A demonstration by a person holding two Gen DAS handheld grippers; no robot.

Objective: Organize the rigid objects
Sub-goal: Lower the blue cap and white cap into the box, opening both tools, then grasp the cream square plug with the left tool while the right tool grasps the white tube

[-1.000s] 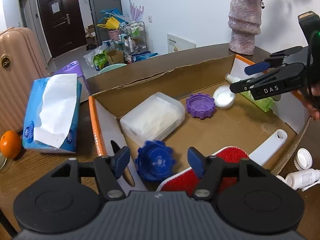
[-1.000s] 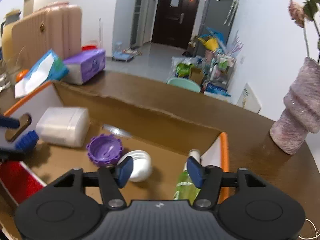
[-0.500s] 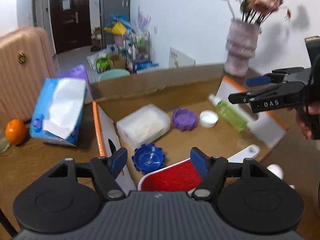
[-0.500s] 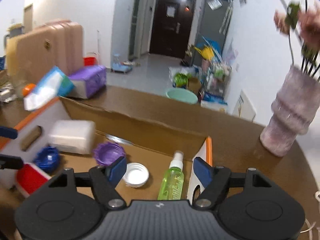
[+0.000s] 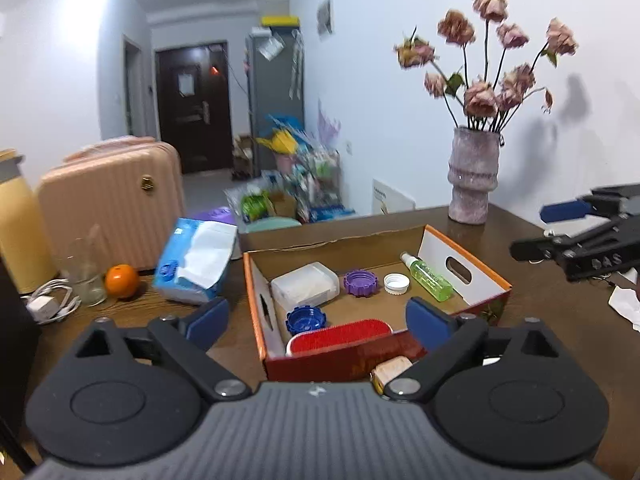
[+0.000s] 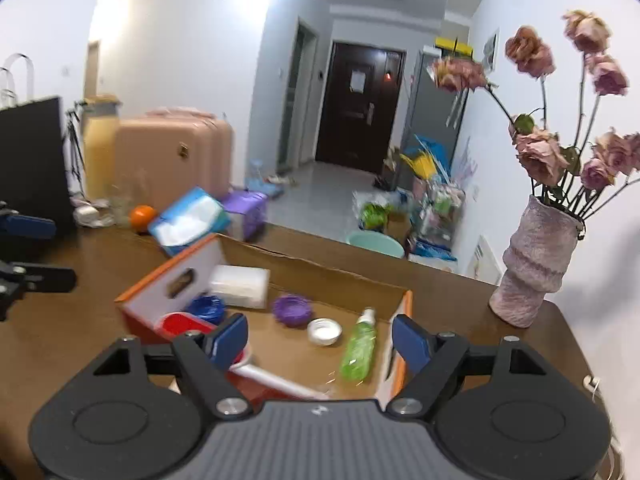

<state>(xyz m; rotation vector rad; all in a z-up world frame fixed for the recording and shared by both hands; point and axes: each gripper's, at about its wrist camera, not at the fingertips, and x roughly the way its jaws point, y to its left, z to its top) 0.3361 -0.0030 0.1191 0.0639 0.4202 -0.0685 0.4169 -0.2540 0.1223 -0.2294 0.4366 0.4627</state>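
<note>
Table: dark brown wooden table [image 5: 568, 332] carries everything; both tools are held above its near edge.
Box: open cardboard box with orange rim and red front wall [image 5: 384, 354] sits mid-table. The task's things lie inside it, loose and unsorted.
Left gripper: left gripper [image 5: 316, 320] has jaws spread wide and holds nothing; it hangs over the box's near wall.
Right gripper: right gripper [image 6: 320, 338] has jaws likewise spread and empty, over the box's right end.
Vase: mottled pink ceramic vase of dried roses [image 6: 534, 266] stands at the far right corner of the table. Judged risk: a wide swing of the right tool could topple it.
Container: translucent white plastic container [image 5: 305, 289] lies at the box's far left.
Brush: red-bristled white-handled brush [image 5: 340, 334] rests against the near wall. Judged risk: a low approach snags the wall or brush.
Bottle: green plastic spray bottle [image 5: 429, 276] lies on its side by the right wall. Judged risk: round body may roll or slip from a pinch.
Caps: blue ridged cap [image 5: 306, 319], purple ridged cap [image 5: 360, 283] and white cap [image 5: 396, 283] lie flat. Judged risk: shallow rims offer a poor grip.
</note>
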